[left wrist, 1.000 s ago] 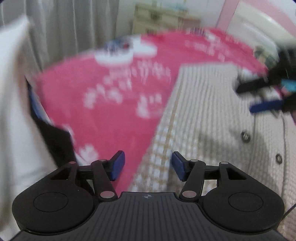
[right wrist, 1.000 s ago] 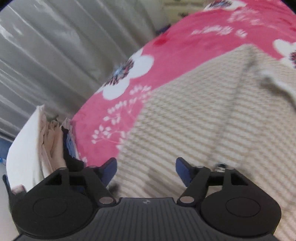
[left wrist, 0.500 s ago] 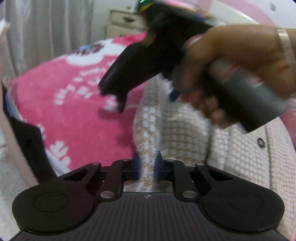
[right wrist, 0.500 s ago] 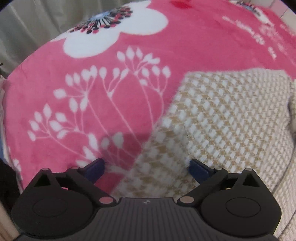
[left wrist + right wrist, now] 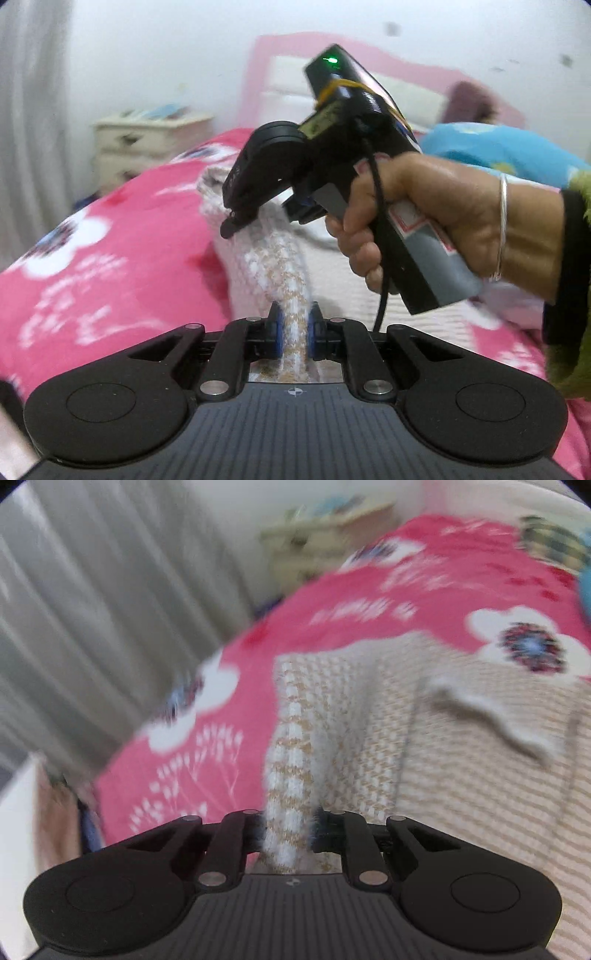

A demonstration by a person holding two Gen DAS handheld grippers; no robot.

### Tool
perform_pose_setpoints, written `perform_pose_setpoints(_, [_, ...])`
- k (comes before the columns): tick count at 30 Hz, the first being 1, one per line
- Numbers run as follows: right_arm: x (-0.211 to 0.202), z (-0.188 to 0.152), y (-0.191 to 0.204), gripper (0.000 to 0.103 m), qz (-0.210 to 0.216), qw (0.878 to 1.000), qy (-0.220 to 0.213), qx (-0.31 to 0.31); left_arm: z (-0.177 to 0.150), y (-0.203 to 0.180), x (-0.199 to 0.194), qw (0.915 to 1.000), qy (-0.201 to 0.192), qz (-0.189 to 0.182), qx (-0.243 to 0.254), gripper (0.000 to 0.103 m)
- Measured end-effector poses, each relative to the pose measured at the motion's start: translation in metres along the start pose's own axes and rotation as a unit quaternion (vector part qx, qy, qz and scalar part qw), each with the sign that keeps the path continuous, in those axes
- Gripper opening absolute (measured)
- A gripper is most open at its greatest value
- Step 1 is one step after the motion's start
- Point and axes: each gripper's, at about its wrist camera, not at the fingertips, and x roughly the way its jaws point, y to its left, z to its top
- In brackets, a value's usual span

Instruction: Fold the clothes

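Note:
A cream and tan knit sweater (image 5: pixel 461 775) lies spread on the pink flowered blanket (image 5: pixel 332 609). My left gripper (image 5: pixel 294 328) is shut on a raised fold of the sweater's edge (image 5: pixel 266 254), which runs away from the pads. My right gripper (image 5: pixel 290 827) has its jaws closing, and its pads press on a thick ribbed fold of the same edge. In the left wrist view a hand (image 5: pixel 443 221) with a bangle holds the right gripper's handle just beyond my left gripper, above the sweater.
A cream nightstand (image 5: pixel 147 136) stands past the bed's far corner beside grey curtains (image 5: pixel 92 609). A pink headboard (image 5: pixel 288 48) and a blue pillow (image 5: pixel 498 147) are at the back right. Stacked clothes (image 5: pixel 48 812) sit at the bed's left edge.
Both grippers went from open to closed on the sweater's edge. The left rose with its fold. The right swung over beside the left and came up with the edge.

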Motion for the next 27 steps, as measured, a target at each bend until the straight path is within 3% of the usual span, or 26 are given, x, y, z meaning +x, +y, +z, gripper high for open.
perform_pose_setpoints(4, [-0.066,-0.026,-0.064,0.015,0.023,0.994,-0.080,0.073,-0.002,-0.050,0.004,0.9965,-0.001,-0.056,0.062,0.010])
perform_pose_setpoints(8, [-0.110,-0.071,-0.122,0.015,0.025,0.981,-0.143,0.130,-0.019,-0.095,0.020,0.9854,0.018,-0.094,0.140,0.010])
perform_pose_setpoints(11, [-0.117,-0.106,-0.162,0.015,0.026,0.970,-0.163,0.180,-0.040,-0.121,0.041,0.9735,0.050,-0.111,0.193,0.010])
perform_pose_setpoints(15, [-0.111,-0.142,-0.203,0.015,0.021,0.960,-0.169,0.224,-0.054,-0.130,0.068,0.9641,0.087,-0.129,0.215,0.010])
perform_pose_setpoints(18, [-0.103,-0.160,-0.229,0.015,0.027,0.953,-0.165,0.253,-0.060,-0.136,0.086,0.9598,0.113,-0.141,0.215,0.011])
perform_pose_setpoints(20, [-0.092,-0.171,-0.246,0.015,0.038,0.947,-0.151,0.281,-0.061,-0.136,0.100,0.9574,0.143,-0.148,0.202,0.018])
perform_pose_setpoints(24, [-0.080,-0.185,-0.269,0.016,0.066,0.936,-0.130,0.321,-0.040,-0.110,0.099,0.9555,0.190,-0.182,0.132,0.028])
perform_pose_setpoints(27, [-0.084,-0.188,-0.271,0.027,0.086,0.934,-0.121,0.326,-0.021,-0.080,0.074,0.9565,0.196,-0.210,0.052,0.037])
